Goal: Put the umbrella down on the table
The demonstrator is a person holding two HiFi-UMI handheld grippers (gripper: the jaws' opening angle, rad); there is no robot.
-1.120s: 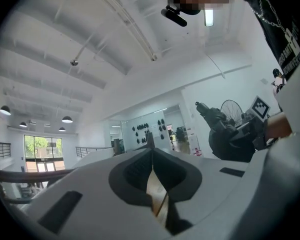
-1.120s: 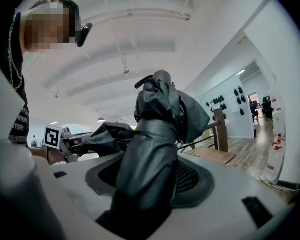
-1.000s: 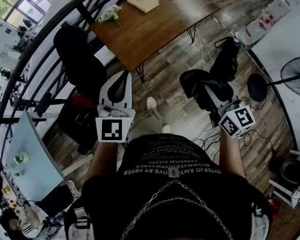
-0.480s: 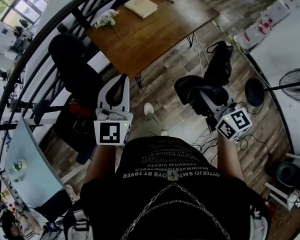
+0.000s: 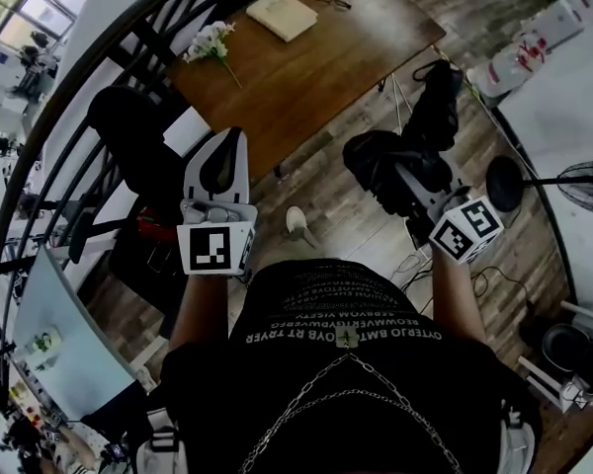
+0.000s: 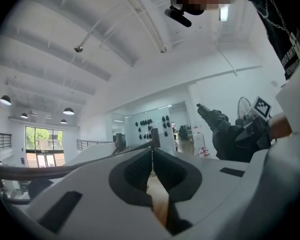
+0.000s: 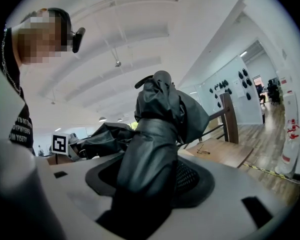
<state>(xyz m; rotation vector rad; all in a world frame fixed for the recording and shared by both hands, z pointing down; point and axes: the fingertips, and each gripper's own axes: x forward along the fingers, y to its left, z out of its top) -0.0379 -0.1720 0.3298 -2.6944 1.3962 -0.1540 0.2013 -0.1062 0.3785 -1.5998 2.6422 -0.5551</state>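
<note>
Because the folded black fabric umbrella [image 5: 400,166], pinched in the right tool [image 5: 410,184] right of centre, below the brown wooden table [image 5: 316,67], looks light and floppy, its strapped middle probably grips best; the left tool [image 5: 220,166] is pressed together.

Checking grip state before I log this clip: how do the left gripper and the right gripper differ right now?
The left gripper has its jaws together, nothing between them; the right gripper has its jaws apart, clamped on a folded black umbrella. From the head view the left gripper shows bare white, while the right gripper is largely hidden under umbrella fabric. Both point toward the wooden table.
</note>
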